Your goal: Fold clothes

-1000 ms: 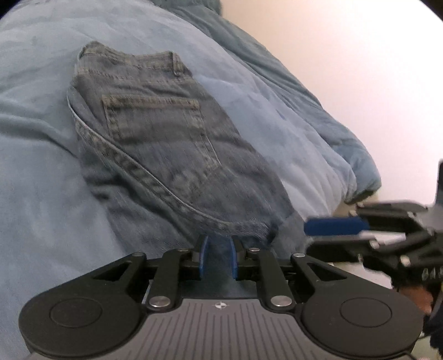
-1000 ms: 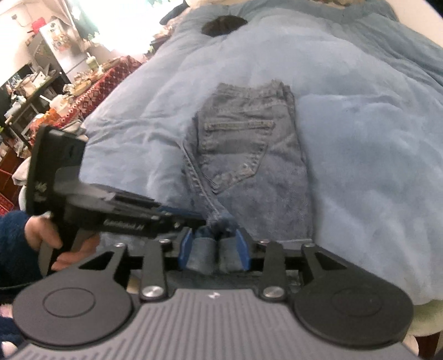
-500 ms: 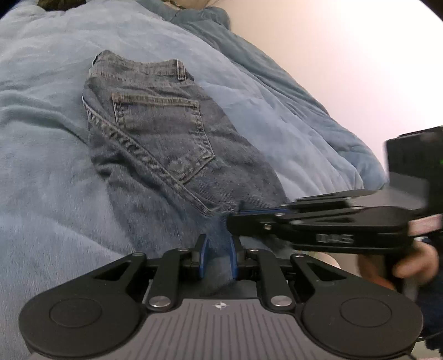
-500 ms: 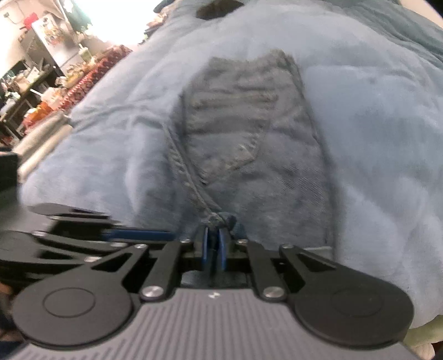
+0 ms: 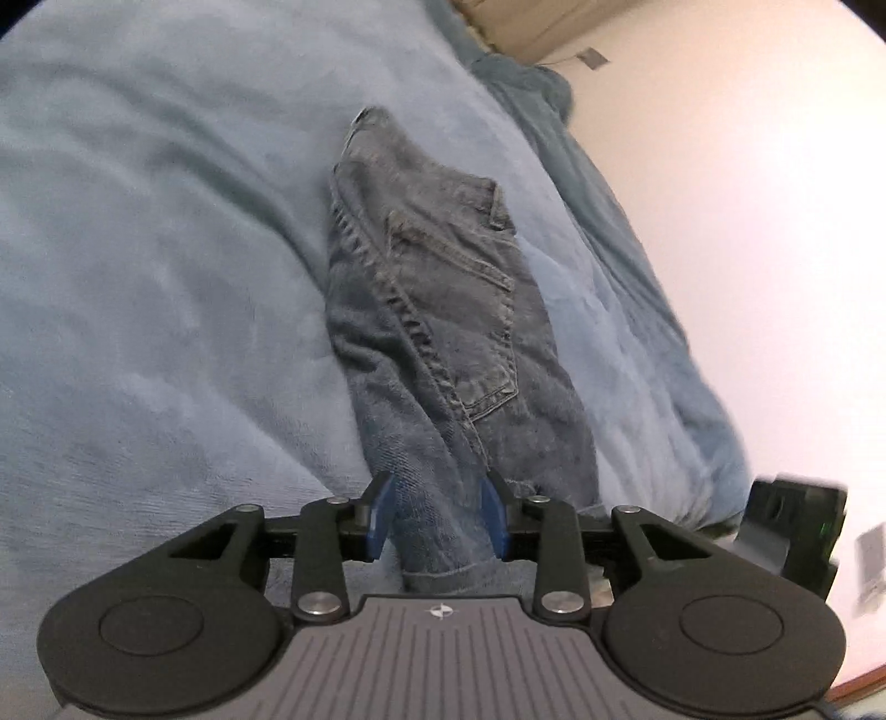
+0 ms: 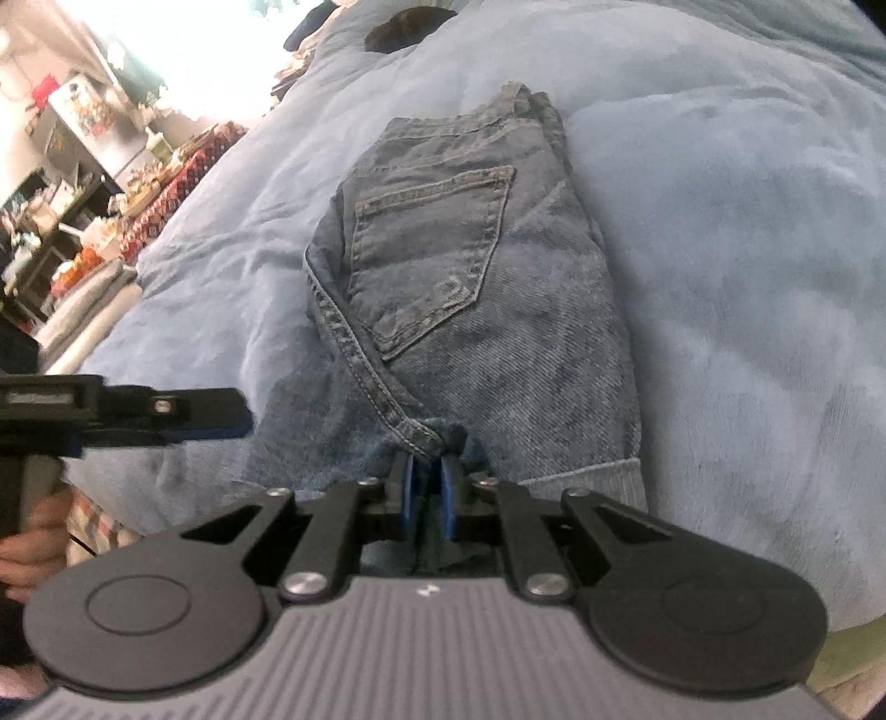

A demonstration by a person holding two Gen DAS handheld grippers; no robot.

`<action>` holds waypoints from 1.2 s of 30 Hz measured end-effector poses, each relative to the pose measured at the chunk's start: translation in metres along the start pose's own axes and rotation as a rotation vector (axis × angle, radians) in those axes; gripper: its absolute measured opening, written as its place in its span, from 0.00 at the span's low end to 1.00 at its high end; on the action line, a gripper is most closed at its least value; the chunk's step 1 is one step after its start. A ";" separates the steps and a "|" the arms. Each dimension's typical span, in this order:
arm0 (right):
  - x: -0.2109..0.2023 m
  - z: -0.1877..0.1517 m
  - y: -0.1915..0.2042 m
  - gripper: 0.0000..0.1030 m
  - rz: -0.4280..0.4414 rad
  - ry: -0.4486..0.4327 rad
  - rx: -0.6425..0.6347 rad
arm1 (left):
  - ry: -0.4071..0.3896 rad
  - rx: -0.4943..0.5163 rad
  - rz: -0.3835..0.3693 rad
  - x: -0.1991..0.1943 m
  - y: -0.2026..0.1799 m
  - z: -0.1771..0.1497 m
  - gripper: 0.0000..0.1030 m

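Folded blue jeans [image 5: 443,310] lie back pocket up on a light-blue blanket [image 5: 166,277]. My left gripper [image 5: 437,515] straddles their near end. Its jaws are opening, with a strip of denim running between the blue pads [image 5: 381,518] and the hem just behind them. In the right wrist view the jeans [image 6: 498,310] spread out ahead. My right gripper [image 6: 427,484] is shut on a bunched fold where the curved seam ends. The left gripper [image 6: 241,416] shows side-on at that view's left edge, held by a hand [image 6: 27,537].
The blanket covers a bed that drops off to a pale wall [image 5: 775,221] on the right. A dark object [image 6: 404,30] lies far up the bed. Beyond its left edge is a cluttered room with a red patterned cloth [image 6: 166,205] and stacked grey fabric [image 6: 83,310].
The right gripper came down and closed on the denim fold. The left gripper rolled, slid sideways away from the right one, and its jaws have widened around the denim.
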State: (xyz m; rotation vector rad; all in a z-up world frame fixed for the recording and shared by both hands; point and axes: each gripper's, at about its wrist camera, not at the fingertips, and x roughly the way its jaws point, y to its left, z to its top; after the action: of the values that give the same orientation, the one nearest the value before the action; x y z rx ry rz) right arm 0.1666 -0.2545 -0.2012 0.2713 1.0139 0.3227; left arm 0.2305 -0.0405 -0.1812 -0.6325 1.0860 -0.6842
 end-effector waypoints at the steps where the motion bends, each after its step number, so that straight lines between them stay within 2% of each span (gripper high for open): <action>1: 0.000 0.000 -0.002 0.10 0.007 -0.001 0.012 | 0.008 0.009 0.000 0.005 0.002 -0.001 0.17; 2: 0.000 0.000 -0.003 0.10 0.011 -0.002 0.017 | 0.016 0.023 0.005 0.010 0.004 -0.002 0.12; 3: 0.000 0.000 -0.003 0.10 0.014 -0.003 0.022 | 0.023 0.036 0.009 0.015 0.006 -0.003 0.11; 6: 0.001 0.000 -0.003 0.11 0.023 0.000 0.026 | 0.027 -0.046 -0.020 0.017 0.019 -0.011 0.06; 8: 0.001 -0.001 -0.004 0.11 0.030 -0.001 0.023 | 0.028 -0.097 -0.037 0.013 0.023 -0.016 0.06; 12: 0.001 0.000 -0.008 0.11 0.049 0.001 0.040 | 0.042 -0.114 -0.032 0.004 0.022 -0.019 0.06; 15: 0.001 0.000 -0.007 0.12 0.047 0.001 0.037 | 0.057 -0.117 -0.011 0.003 0.024 -0.019 0.27; 17: 0.001 0.000 -0.006 0.12 0.047 0.001 0.037 | 0.068 -0.120 -0.025 0.001 0.024 -0.019 0.33; 19: 0.000 -0.001 -0.006 0.12 0.047 -0.001 0.035 | 0.085 -0.103 -0.044 0.007 0.021 -0.017 0.45; 21: 0.001 -0.001 -0.006 0.12 0.047 -0.002 0.038 | 0.101 -0.084 -0.063 0.014 0.017 -0.015 0.50; 23: 0.001 -0.001 -0.006 0.13 0.048 -0.002 0.040 | 0.120 -0.070 -0.068 0.024 0.016 -0.013 0.50; 24: 0.001 -0.001 -0.006 0.13 0.049 -0.002 0.040 | 0.123 -0.081 -0.074 0.028 0.017 -0.012 0.45; 25: 0.000 -0.001 -0.006 0.13 0.049 -0.002 0.041 | 0.117 -0.087 -0.072 0.030 0.016 -0.011 0.29; 26: 0.000 -0.002 -0.007 0.13 0.049 -0.003 0.042 | 0.111 -0.093 -0.069 0.032 0.015 -0.010 0.23; 30: -0.005 -0.002 -0.008 0.16 0.066 -0.004 0.063 | 0.074 -0.050 -0.062 0.016 -0.004 -0.015 0.18; 34: -0.010 -0.005 -0.007 0.18 0.089 -0.010 0.069 | 0.068 0.000 -0.061 0.009 -0.014 -0.018 0.18; 35: -0.010 -0.006 -0.007 0.20 0.087 -0.008 0.070 | 0.093 -0.033 -0.064 0.017 -0.007 -0.018 0.18; 36: -0.007 -0.006 -0.009 0.20 0.083 0.000 0.071 | 0.120 -0.074 -0.068 0.026 0.001 -0.017 0.22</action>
State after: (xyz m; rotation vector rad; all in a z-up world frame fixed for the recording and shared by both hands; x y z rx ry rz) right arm 0.1595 -0.2648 -0.2021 0.3782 1.0170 0.3618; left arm 0.2230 -0.0619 -0.2030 -0.7010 1.2095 -0.7510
